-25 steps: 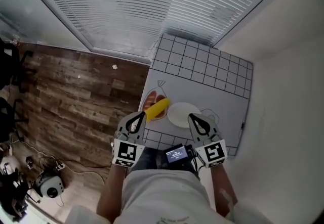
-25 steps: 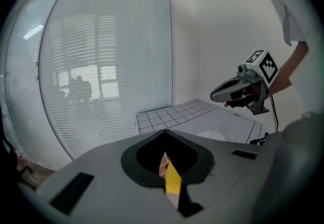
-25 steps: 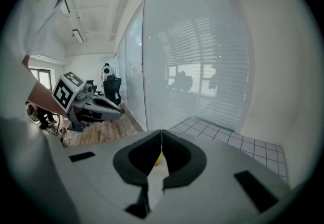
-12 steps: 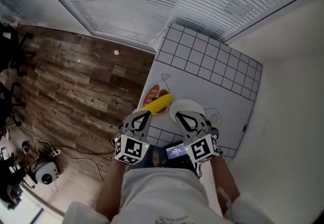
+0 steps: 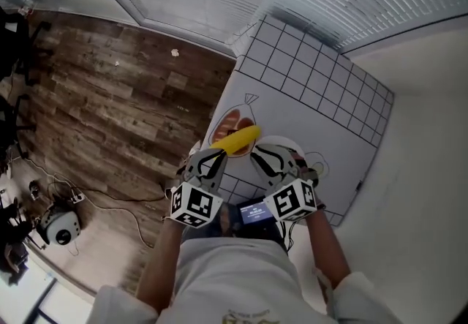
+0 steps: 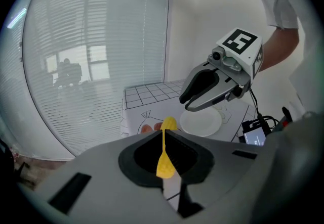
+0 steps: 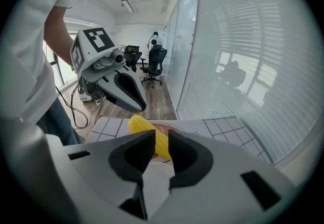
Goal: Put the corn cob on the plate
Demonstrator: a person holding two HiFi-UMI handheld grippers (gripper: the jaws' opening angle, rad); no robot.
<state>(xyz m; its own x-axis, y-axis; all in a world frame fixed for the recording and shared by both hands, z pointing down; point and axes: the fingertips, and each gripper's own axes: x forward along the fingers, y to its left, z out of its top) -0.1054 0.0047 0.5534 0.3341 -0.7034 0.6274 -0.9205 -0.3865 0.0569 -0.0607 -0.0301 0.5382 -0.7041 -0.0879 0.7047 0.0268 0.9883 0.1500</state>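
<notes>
The yellow corn cob [image 5: 238, 140] lies on the white table, over a printed food drawing and just left of the white plate [image 5: 287, 145]. My left gripper [image 5: 216, 157] is shut, its tips right at the cob's near end; in the left gripper view the corn cob [image 6: 169, 125] shows past the closed left gripper [image 6: 164, 134], beside the plate [image 6: 202, 123]. My right gripper [image 5: 257, 156] hovers over the plate's near left edge. Its jaws are opening, with nothing between them. In the right gripper view the corn cob [image 7: 140, 125] shows beyond the right gripper [image 7: 161, 138].
The table [image 5: 314, 88] carries a grid print at its far end and ends against window blinds. A small device with a lit screen [image 5: 254, 213] sits at the near edge. Wooden floor [image 5: 110, 96] with cables lies to the left, a white wall to the right.
Both grippers have come down and forward, closer to the corn cob and the plate. The right gripper has rolled and its jaws have parted.
</notes>
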